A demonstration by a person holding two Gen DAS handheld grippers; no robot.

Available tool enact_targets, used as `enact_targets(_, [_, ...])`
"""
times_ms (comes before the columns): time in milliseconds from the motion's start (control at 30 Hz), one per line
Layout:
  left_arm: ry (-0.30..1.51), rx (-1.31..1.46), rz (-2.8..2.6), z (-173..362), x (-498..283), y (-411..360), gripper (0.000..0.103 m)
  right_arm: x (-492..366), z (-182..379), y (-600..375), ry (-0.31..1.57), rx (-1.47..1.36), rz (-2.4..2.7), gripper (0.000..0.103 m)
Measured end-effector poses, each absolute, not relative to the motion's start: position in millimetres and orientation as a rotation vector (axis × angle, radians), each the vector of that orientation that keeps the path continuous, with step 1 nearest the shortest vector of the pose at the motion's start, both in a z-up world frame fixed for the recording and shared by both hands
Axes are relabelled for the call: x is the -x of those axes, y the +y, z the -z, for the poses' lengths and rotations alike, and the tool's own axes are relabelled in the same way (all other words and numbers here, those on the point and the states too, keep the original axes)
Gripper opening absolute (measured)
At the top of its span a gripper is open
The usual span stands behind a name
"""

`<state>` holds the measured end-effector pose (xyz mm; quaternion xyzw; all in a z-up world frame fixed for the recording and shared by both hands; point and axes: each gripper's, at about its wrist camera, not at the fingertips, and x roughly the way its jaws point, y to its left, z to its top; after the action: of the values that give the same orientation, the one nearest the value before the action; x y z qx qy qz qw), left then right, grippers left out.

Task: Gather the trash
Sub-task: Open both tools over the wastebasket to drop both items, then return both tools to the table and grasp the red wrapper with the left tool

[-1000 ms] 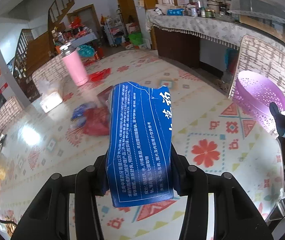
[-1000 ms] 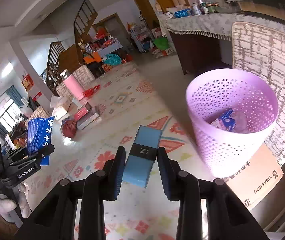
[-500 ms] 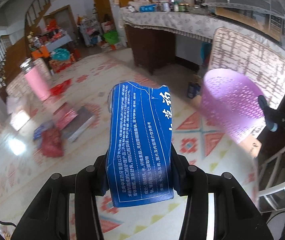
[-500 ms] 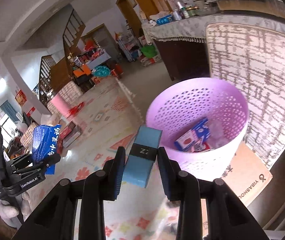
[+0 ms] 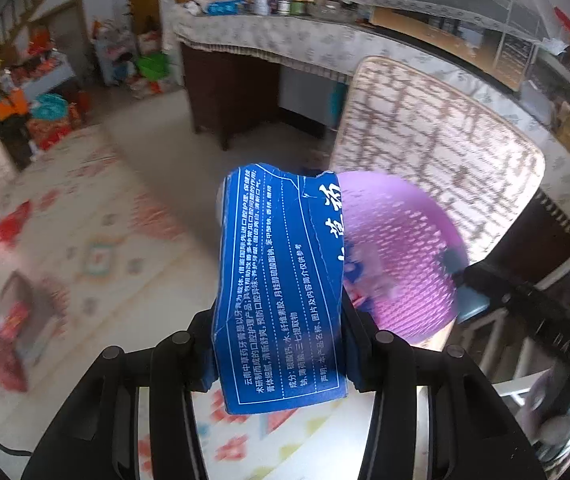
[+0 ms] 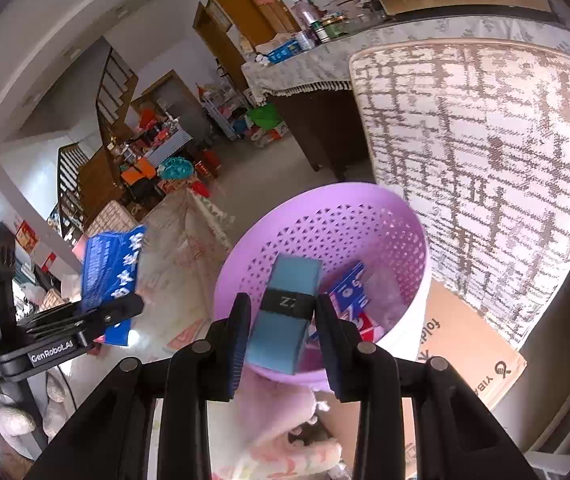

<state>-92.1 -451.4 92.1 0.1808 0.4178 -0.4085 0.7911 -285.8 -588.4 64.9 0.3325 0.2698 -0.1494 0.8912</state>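
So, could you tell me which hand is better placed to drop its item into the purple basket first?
Right: its light blue box is over the perforated purple plastic basket; the left's dark blue carton remains beside it.

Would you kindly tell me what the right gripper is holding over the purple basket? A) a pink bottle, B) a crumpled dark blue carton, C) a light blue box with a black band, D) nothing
C: the right gripper clamps a light blue box with a black band, above the purple basket.

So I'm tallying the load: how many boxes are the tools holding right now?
2. A dark blue box in the left tool, beside the basket; a light blue box in the right tool, over the basket.
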Motion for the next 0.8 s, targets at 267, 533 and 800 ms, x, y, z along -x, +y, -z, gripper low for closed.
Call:
enact_targets(267, [0.938,-0.363,0.956,-93,90,-498,0.053,277,-66,-612,0.555,-0.694,0.342,0.037])
enact_targets(533, [0.841,-0.442,0.896,-97,110,-463,0.080,282,-59,-602,0.559,-0.712,0.331,0.054])
enact_targets(800, [0.885,-0.383,0.886,-94,121,-395,0.080,286,-65,-572,0.563,-0.704,0.303,0.068])
